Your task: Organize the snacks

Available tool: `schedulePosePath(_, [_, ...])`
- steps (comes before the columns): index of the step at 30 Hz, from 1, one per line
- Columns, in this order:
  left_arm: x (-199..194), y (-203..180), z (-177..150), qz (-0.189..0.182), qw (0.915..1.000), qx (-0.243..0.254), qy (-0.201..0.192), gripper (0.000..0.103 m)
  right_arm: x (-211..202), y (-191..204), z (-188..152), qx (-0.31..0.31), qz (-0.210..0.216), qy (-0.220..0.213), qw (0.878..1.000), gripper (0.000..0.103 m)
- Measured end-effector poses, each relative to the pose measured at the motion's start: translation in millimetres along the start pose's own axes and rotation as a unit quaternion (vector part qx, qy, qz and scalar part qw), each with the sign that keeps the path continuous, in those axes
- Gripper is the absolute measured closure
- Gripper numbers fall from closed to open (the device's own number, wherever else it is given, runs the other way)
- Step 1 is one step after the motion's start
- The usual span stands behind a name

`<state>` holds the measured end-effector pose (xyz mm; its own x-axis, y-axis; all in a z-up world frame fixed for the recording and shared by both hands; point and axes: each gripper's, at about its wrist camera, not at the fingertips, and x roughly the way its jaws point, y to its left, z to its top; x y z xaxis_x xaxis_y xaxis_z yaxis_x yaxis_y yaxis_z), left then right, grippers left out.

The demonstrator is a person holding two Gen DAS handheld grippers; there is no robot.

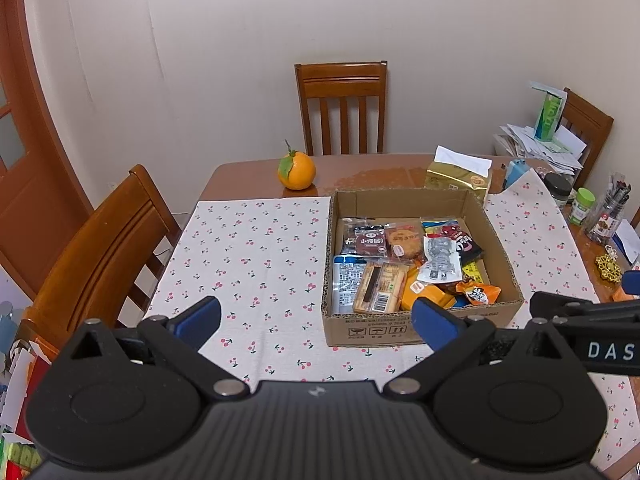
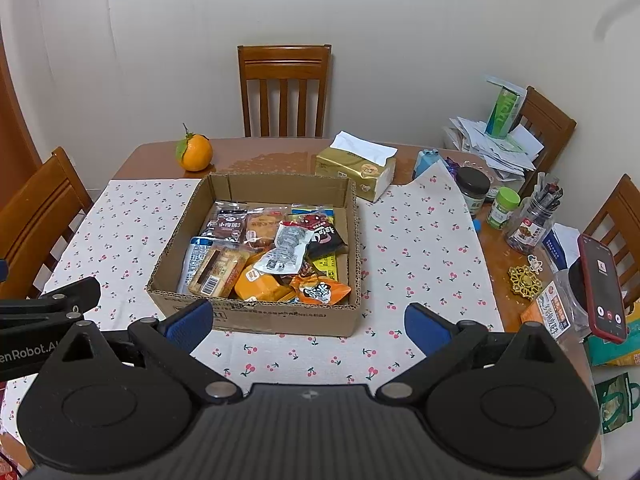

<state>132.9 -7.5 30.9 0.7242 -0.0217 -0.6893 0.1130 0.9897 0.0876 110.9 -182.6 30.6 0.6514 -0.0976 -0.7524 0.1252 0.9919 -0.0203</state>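
An open cardboard box (image 1: 408,328) (image 2: 256,318) stands on the cherry-print tablecloth (image 1: 256,248) (image 2: 420,248). It holds several snack packets (image 1: 404,264) (image 2: 272,256), among them an orange packet (image 2: 320,290) at the front. My left gripper (image 1: 316,320) is open and empty, above the cloth near the box's front left corner. My right gripper (image 2: 308,326) is open and empty, just in front of the box's near wall. Each gripper shows at the edge of the other's view.
An orange (image 1: 297,171) (image 2: 194,152) and a gold tissue pack (image 1: 460,176) (image 2: 356,168) lie behind the box. Jars, papers and a phone (image 2: 604,288) crowd the right side. Wooden chairs (image 1: 342,108) (image 2: 40,208) ring the table.
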Motion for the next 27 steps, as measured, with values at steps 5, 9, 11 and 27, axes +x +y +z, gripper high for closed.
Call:
schedulePosePath(5, [0.7,0.4,-0.2,-0.001,1.0,0.0,0.001,0.002,0.9,1.6,0.7,0.0,0.0,0.001,1.0,0.0])
schedulePosePath(9, [1.3,0.5,-0.1,-0.001,1.0,-0.001,0.002,0.002,1.1,2.3,1.4,0.0,0.0,0.001,1.0,0.0])
schedulePosePath(11, [1.3,0.5,0.0,-0.001,1.0,-0.001,0.002,0.002,0.9,1.9,1.2,0.0,0.0,0.001,1.0,0.0])
schedulePosePath(27, [-0.7,2.1,0.3,-0.002,1.0,-0.002,0.001,0.002,-0.7,5.5,1.0,-0.001,-0.003,-0.003,1.0,0.0])
